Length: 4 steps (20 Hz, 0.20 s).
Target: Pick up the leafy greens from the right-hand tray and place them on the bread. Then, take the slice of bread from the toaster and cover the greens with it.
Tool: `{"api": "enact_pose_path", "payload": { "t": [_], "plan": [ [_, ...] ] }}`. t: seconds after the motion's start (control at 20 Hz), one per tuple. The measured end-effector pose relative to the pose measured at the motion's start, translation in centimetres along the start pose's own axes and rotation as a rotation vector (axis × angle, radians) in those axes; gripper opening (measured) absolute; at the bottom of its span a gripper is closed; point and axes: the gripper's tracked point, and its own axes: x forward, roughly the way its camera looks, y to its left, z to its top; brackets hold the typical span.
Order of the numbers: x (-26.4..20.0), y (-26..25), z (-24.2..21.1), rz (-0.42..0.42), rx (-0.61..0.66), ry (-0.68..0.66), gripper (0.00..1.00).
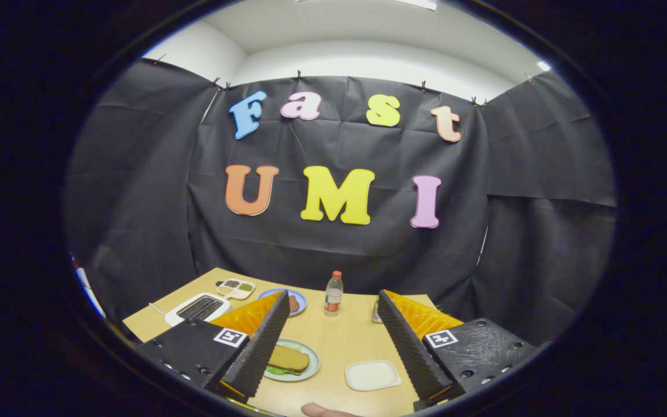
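Note:
A pale green plate (310, 364) sits on the wooden table between my fingers, close to the left one. On it a browned slice of bread (289, 358) lies on top of leafy greens (275, 370), whose green edge peeks out underneath. To its right is a white tray (372, 375) showing its bare bottom. The white toaster (197, 308) stands beyond the left finger, its slots dark. My gripper (332, 296) is open, held above the table with nothing between its fingers.
A clear bottle (333, 294) with a red cap stands at the table's far middle. A blue plate (299, 302) with reddish slices and a small compartment dish (236, 288) sit near the toaster. Part of a hand (322, 411) shows below the fingers.

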Motion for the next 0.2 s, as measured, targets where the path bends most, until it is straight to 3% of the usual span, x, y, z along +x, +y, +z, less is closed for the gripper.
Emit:
{"api": "enact_pose_path", "payload": {
  "t": [0.2],
  "plan": [
    [0.01, 0.25, -0.62, -0.003, -0.023, 0.012, 0.95]
  ]
}}
